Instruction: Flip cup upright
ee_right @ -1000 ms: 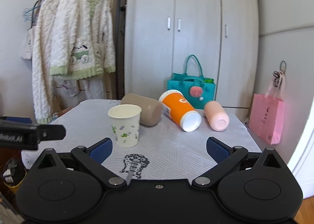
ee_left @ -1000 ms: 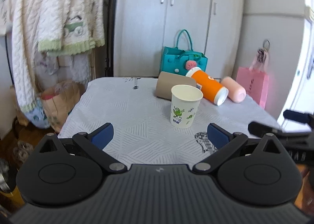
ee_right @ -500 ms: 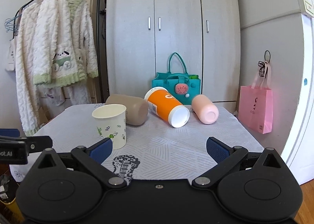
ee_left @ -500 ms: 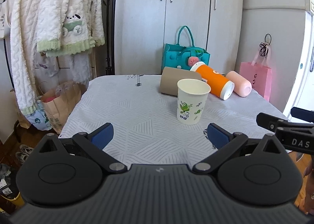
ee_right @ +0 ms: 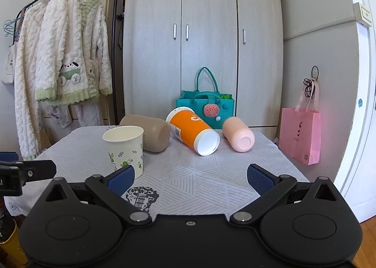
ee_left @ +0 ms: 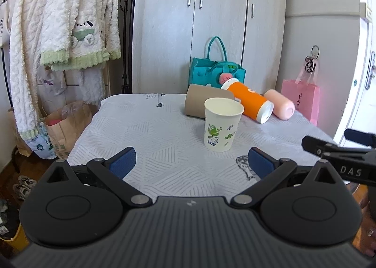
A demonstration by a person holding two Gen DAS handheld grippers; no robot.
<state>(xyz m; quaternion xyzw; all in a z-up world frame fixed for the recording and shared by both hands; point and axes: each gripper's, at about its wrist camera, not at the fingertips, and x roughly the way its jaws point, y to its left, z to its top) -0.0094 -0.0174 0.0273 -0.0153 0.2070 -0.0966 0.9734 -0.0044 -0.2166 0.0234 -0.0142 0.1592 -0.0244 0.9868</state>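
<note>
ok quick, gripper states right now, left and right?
Left gripper: open, holding nothing, short of the paper cup.
Right gripper: open, holding nothing.

Bench (ee_right: 211, 178): covered by a pale grey cloth with line patterns and a guitar print at the near edge.
- Paper cup (ee_right: 125, 150), white with green leaf print: upright, mouth up; the landmark.
- Tan cup (ee_right: 148, 135): on its side, just behind the paper cup.
- Orange cup (ee_right: 191, 134): on its side, right of the tan cup, white base nearest.
- Pink cup (ee_right: 238, 134): on its side, farthest right.
</note>
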